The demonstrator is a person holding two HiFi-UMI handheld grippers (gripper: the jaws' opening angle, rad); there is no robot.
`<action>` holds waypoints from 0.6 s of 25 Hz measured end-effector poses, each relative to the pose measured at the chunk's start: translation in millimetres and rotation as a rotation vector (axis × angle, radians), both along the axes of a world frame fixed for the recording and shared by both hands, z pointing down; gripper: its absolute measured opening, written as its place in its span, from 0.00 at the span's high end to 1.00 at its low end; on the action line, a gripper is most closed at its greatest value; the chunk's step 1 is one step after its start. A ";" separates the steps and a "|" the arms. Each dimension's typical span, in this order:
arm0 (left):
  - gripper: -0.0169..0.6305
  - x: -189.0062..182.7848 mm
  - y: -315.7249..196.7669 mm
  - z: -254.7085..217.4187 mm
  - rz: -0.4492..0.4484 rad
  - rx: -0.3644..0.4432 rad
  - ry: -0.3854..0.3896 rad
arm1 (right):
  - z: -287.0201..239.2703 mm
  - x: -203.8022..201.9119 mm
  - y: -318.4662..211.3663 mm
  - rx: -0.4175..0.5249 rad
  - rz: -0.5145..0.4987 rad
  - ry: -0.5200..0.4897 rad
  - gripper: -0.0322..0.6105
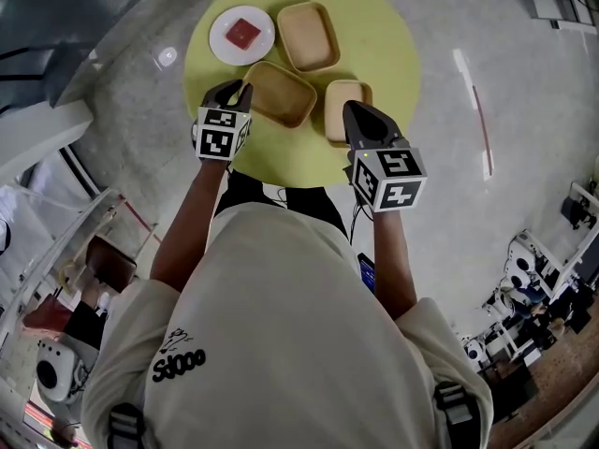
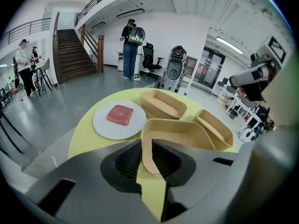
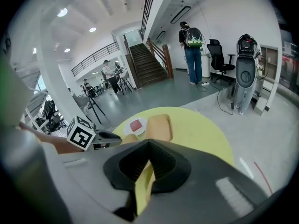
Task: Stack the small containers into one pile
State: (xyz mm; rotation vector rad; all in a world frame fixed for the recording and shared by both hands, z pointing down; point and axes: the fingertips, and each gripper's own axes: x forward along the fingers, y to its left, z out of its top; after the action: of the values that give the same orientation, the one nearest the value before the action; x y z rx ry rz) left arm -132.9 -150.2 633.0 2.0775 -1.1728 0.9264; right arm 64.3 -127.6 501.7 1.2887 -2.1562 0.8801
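Observation:
Three tan oblong containers stand on the round yellow table: a far one, a middle one and a right one. My left gripper is at the middle container's near left corner. In the left gripper view the left gripper has that container's wall pinched between its pads. My right gripper sits on the right container's near edge. In the right gripper view the right gripper is shut with a tan wall between the jaws.
A white plate with a red block lies at the table's far left, close to the far container. Grey floor surrounds the table. Stairs, an office chair and standing people are far behind.

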 end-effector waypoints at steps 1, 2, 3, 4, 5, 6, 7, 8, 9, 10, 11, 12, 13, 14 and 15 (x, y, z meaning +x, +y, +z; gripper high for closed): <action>0.87 0.3 -0.4 0.2 0.003 0.005 -0.005 | 0.6 0.7 0.7 -0.001 0.003 0.000 0.93; 0.87 0.4 -0.8 0.2 0.007 0.009 -0.010 | 1.0 1.3 1.2 -0.002 0.005 0.000 0.93; 0.87 0.4 -1.1 0.2 0.010 0.013 -0.015 | 1.2 1.7 1.8 -0.003 0.008 0.000 0.93; 0.87 0.3 -1.2 0.2 0.013 0.015 -0.019 | 1.4 2.1 2.2 -0.004 0.010 -0.001 0.93; 0.87 0.2 -1.3 0.5 0.015 0.017 -0.023 | 1.7 2.4 2.6 -0.004 0.012 -0.002 0.93; 0.87 0.2 -1.4 0.8 0.018 0.018 -0.026 | 2.0 2.7 2.9 -0.004 0.014 -0.002 0.93; 0.87 0.2 -1.6 1.1 0.020 0.019 -0.029 | 2.3 3.0 3.2 -0.004 0.016 -0.002 0.93; 0.87 0.1 -1.9 1.4 0.021 0.020 -0.031 | 2.5 3.1 3.4 -0.005 0.017 -0.003 0.93; 0.87 -0.1 -2.2 1.6 0.022 0.022 -0.034 | 2.7 3.1 3.6 -0.005 0.018 -0.003 0.93; 0.87 -0.3 -2.3 1.7 0.023 0.024 -0.037 | 2.9 3.1 3.9 -0.005 0.019 -0.003 0.93; 0.87 -0.4 -2.2 1.7 0.024 0.026 -0.041 | 3.0 3.1 4.4 -0.006 0.019 -0.003 0.93; 0.87 -0.5 -2.0 1.6 0.025 0.029 -0.045 | 2.9 3.1 5.3 -0.006 0.020 -0.003 0.93; 0.86 -0.5 -1.7 1.4 0.025 0.033 -0.048 | 2.6 3.1 6.2 -0.006 0.019 -0.004 0.93; 0.86 -0.6 -1.4 1.1 0.025 0.035 -0.052 | 2.2 3.3 7.2 -0.006 0.019 -0.004 0.93; 0.86 -0.6 -1.2 0.9 0.025 0.036 -0.056 | 1.9 3.6 7.9 -0.006 0.020 -0.004 0.93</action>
State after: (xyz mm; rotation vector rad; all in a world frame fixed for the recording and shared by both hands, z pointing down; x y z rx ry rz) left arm -133.5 -151.4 633.9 2.1112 -1.2036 0.9879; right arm 67.8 -119.7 503.7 1.3081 -2.1455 0.8973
